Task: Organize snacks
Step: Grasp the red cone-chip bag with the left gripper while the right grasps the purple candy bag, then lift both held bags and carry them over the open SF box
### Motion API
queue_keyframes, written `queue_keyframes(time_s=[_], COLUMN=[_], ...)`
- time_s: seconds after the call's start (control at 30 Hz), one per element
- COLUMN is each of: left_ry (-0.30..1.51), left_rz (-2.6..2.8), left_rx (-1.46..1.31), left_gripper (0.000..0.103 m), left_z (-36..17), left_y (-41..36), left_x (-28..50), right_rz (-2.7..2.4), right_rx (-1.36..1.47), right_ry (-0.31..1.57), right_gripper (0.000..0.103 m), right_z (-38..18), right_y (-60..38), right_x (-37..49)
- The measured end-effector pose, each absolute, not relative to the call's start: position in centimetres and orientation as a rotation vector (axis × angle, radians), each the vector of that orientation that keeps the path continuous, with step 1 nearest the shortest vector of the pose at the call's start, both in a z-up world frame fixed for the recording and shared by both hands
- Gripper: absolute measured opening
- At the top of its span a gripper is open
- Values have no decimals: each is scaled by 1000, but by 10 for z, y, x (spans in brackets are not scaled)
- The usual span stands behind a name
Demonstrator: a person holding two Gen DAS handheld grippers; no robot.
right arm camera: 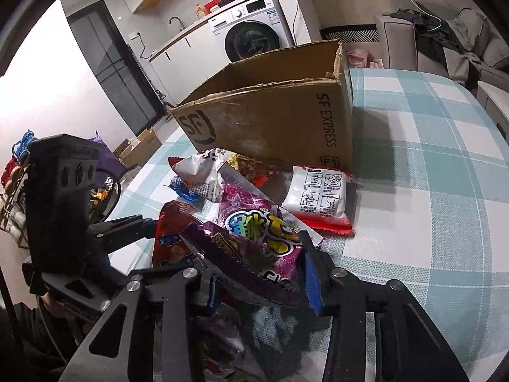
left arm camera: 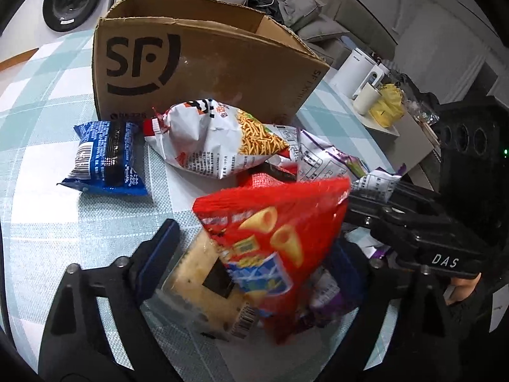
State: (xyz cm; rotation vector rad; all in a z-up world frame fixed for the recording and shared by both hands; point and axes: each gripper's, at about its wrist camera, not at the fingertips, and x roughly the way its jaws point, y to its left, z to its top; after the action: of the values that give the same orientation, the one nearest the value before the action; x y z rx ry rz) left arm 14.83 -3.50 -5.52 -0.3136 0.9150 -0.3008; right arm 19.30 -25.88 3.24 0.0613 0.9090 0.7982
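My right gripper (right arm camera: pixel 257 283) is clamped on a glittery purple snack bag (right arm camera: pixel 254 242) with cartoon lettering, lifted at six o'clock of the open SF cardboard box (right arm camera: pixel 273 117). My left gripper (left arm camera: pixel 254 267) stands spread around a red snack bag (left arm camera: pixel 280 238) printed with tube-shaped crisps, with a cracker pack (left arm camera: pixel 203 283) beneath; its pads aren't pressing. The left view alone shows a blue packet (left arm camera: pixel 105 156) at nine o'clock of the pile and a white noodle-snack bag (left arm camera: pixel 219 140). Only the right view shows a white-and-red packet (right arm camera: pixel 318 197) on the checked tablecloth (right arm camera: pixel 429 191).
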Motion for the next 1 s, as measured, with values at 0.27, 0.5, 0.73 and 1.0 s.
queue_keyframes(time_s=[0.27,0.5,0.73,1.0], left_ry=[855,824,801,753], left_rz=[-312,-314,-306,-282], left_rx=[-295,-278,-264,-260], left_gripper=[50,45,45,45], left_z=[-47,-41,-33,-18], left_y=[-32,-30,-28,-13], left_x=[139,127,117,103], right_rz=[806,787,786,787], right_rx=[62,72,77,89], right_ry=[907,899,884,858], right_gripper=[42,42,42,42], right_z=[34,35,39,44], right_y=[-260,-264,-268,-273], right_x=[192,193,193,192])
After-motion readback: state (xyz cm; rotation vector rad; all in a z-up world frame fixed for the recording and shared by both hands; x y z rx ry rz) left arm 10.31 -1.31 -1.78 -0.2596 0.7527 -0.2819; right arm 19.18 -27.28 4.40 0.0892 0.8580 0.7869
